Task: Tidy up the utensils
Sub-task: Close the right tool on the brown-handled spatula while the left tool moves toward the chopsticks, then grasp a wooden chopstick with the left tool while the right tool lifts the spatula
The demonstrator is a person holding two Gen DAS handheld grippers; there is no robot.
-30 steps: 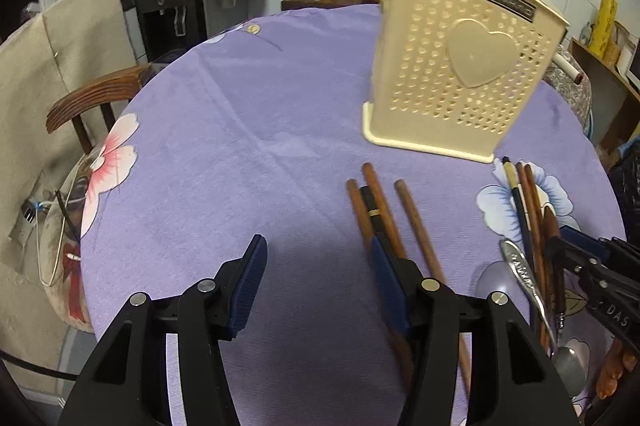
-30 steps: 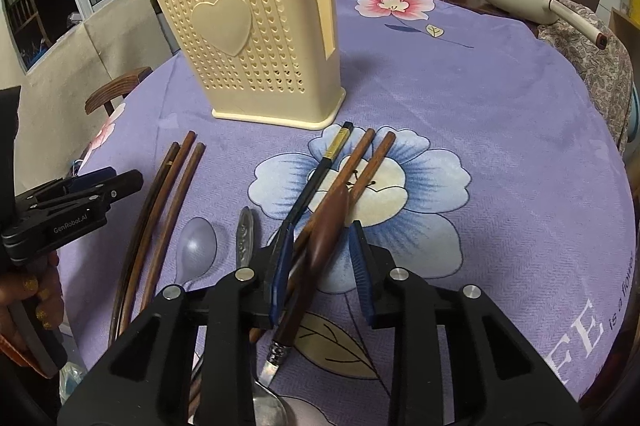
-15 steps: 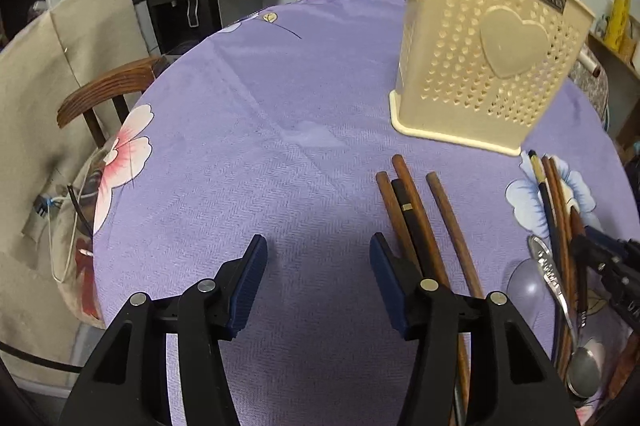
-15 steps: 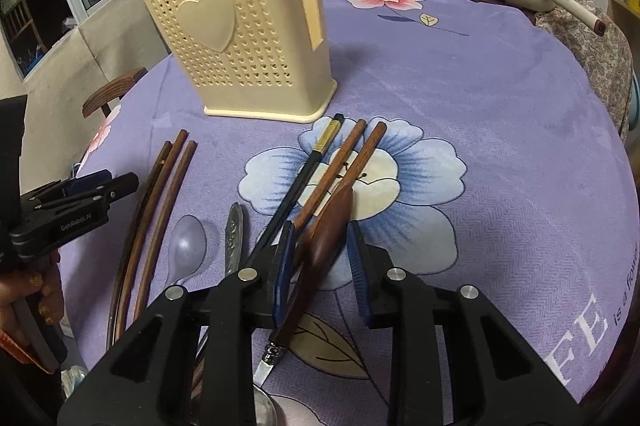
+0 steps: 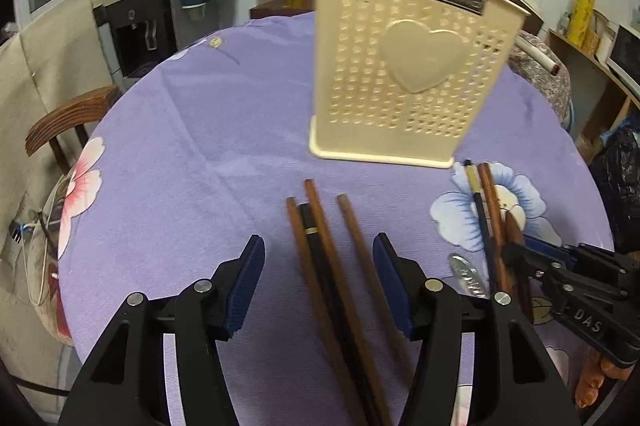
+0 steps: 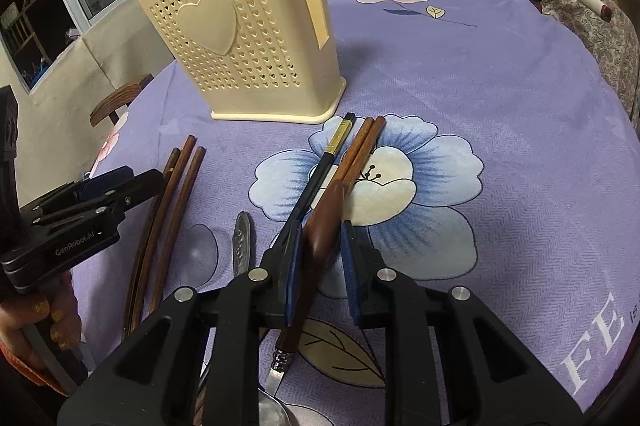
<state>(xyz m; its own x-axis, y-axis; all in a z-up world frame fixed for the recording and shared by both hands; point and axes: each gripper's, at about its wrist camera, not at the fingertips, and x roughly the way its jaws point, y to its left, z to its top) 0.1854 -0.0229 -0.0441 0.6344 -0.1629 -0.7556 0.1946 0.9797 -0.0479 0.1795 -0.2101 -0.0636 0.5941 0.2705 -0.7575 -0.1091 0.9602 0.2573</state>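
**Wooden handle being taken by the right gripper**

The right gripper (image 6: 320, 258) is set over the brown wooden handle (image 6: 326, 218) of a utensil that lies on the purple cloth (image 6: 500, 106) just beside the chopsticks (image 6: 360, 150) on the blue flower. Its jaws have just been closing, and the handle is between them; the left pad appears to touch it, while a thin gap seems left at the right pad, so a firm grip cannot be confirmed. The left gripper (image 5: 318, 282) hangs open above a second bundle of chopsticks (image 5: 320, 246), nothing being held. The cream holder (image 6: 248, 42) stands upright further back on the cloth, well apart from both bundles.

For a good pick, the closing should be finished squarely on the thick part of the handle, so that the black chopstick (image 6: 320, 170) alongside is not pinched with it. The handle should be lifted straight up before being tilted, lest the neighbouring sticks be dragged. The metal end, partly hidden below the gripper, should be watched as it clears the cloth.
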